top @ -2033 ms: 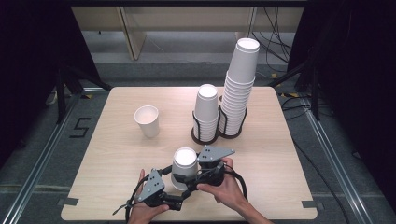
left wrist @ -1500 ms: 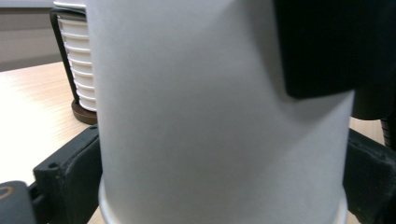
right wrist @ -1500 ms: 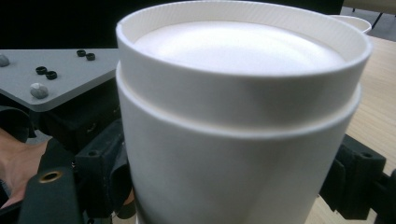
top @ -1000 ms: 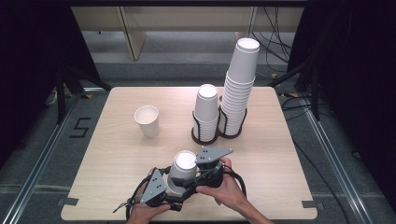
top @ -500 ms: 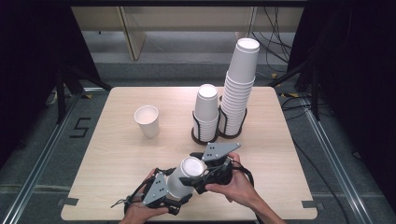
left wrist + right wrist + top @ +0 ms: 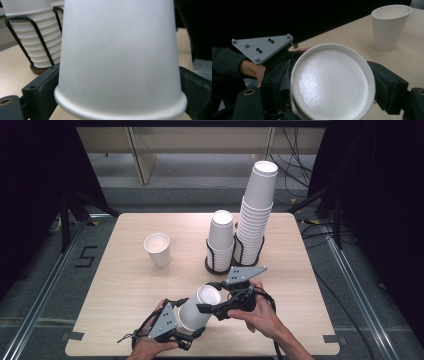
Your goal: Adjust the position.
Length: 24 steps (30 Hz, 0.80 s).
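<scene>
The held paper cup (image 6: pixel 199 308) lay tilted above the near edge of the table (image 6: pixel 125 280), base end pointing toward 1 o'clock, rim end toward 7 o'clock, at about 6 o'clock on the tabletop in the high view.

The left gripper (image 6: pixel 186 336) sat at the cup's rim end. In the left gripper view its black jaws flanked the cup (image 6: pixel 120 62) just above the rolled rim, one on each side. The jaws had just been opening with the cup between them; whether the pads pressed on the wall could not be told.

The right gripper (image 6: pixel 212 307) came in from 3 o'clock at the cup's base end. In the right gripper view its jaws stood on either side of the white base disc (image 6: pixel 332 80), close against the wall, apparently gripping it.

A single upright cup (image 6: pixel 158 249) stood at 10 o'clock on the table, well apart. A short stack (image 6: pixel 221 237) and a tall stack (image 6: pixel 256 210) stood in black wire holders at 12 to 1 o'clock, just beside each other.
</scene>
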Tool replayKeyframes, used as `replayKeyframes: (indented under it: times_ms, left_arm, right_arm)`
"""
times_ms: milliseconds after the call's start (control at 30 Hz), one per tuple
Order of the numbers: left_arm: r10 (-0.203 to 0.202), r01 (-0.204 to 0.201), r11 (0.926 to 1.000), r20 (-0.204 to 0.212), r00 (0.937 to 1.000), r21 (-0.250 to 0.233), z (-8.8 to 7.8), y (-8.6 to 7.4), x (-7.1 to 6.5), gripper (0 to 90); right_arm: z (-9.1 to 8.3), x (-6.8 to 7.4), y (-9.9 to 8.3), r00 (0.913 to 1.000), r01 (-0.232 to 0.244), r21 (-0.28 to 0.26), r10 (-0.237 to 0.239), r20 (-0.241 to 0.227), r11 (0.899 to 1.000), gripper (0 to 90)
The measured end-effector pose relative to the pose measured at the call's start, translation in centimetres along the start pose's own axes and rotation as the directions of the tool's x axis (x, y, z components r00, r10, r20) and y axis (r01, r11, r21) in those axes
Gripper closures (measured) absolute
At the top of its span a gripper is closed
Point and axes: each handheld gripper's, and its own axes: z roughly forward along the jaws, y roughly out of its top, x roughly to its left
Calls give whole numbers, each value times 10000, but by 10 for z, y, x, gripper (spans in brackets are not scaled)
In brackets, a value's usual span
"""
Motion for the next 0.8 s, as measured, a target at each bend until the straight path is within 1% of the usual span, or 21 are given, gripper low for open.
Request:
replayKeyframes:
  times_ms: [33, 133, 200, 233, 267, 300, 333, 367, 433, 500, 600, 667, 700, 733, 767, 800]
  left_arm:
    - [-56, 56, 9996, 17, 10000, -261, -2, 1, 0, 46]
    - [-70, 65, 9993, -130, 9999, -361, -2, 1, 0, 43]
    - [-90, 84, 9991, -140, 9999, -413, -3, 1, 0, 42]
    - [-109, 98, 9987, -215, 9997, -496, -3, 0, 0, 41]
    - [-109, 98, 9987, -215, 9997, -496, -3, 0, 0, 40]
    - [-141, 128, 9986, -243, 9996, -522, -3, 1, 1, 40]
    - [-141, 128, 9986, -243, 9996, -522, -3, 1, 1, 40]
    - [-274, 258, 9978, -254, 9993, -611, -4, 1, 2, 40]
    - [-263, 248, 9978, -239, 9994, -621, -4, 1, 3, 42]
    - [-264, 249, 9978, -233, 9994, -607, -5, 1, 3, 50]
    - [-188, 181, 9990, -173, 9997, -402, -5, 2, 4, 65]
    - [-77, 71, 9996, -257, 9996, -269, -5, 3, 4, 86]
    - [-15, 9, 9998, -296, 9996, -183, -5, 3, 4, 91]
    - [-15, 9, 9998, -296, 9996, -183, -5, 3, 4, 96]
    - [88, -92, 9999, -308, 9995, -120, -5, 4, 4, 100]
    - [93, -95, 9999, -319, 9994, -62, -6, 4, 4, 104]
  right_arm:
    - [-3, -1, 1, 9996, -277, -294, 274, -96, 9992, 247]
    - [-4, -2, 2, 9998, -155, -360, 150, -137, 9992, 247]
    - [-4, -2, 2, 9999, -139, -380, 135, -104, 9992, 248]
    - [-5, -2, 2, 9999, -147, -405, 145, -36, 9991, 248]
    - [-4, -2, 1, 9994, -309, -431, 302, -174, 9986, 248]
    - [-4, -3, 1, 9995, -216, -466, 205, -237, 9987, 249]
    - [-4, -3, 1, 9995, -216, -466, 205, -237, 9987, 249]
    - [-4, -2, 1, 9992, -359, -417, 352, -174, 9985, 249]
    - [-5, -3, 1, 9995, -306, -428, 300, -140, 9986, 251]
    - [-4, -3, 1, 9994, -311, -455, 304, -169, 9985, 251]
    - [-4, -4, 0, 9995, -315, -434, 311, -103, 9986, 251]
    - [-3, -5, -1, 9993, -342, -465, 336, -138, 9983, 250]
    - [-4, -5, 0, 9997, -252, -458, 250, -62, 9986, 249]
    - [-3, -6, -1, 9994, -299, -459, 290, -199, 9985, 247]
    - [-4, -5, 0, 9991, -406, -308, 402, -152, 9987, 246]
    - [-4, -6, 0, 9996, -262, -384, 258, -116, 9989, 245]
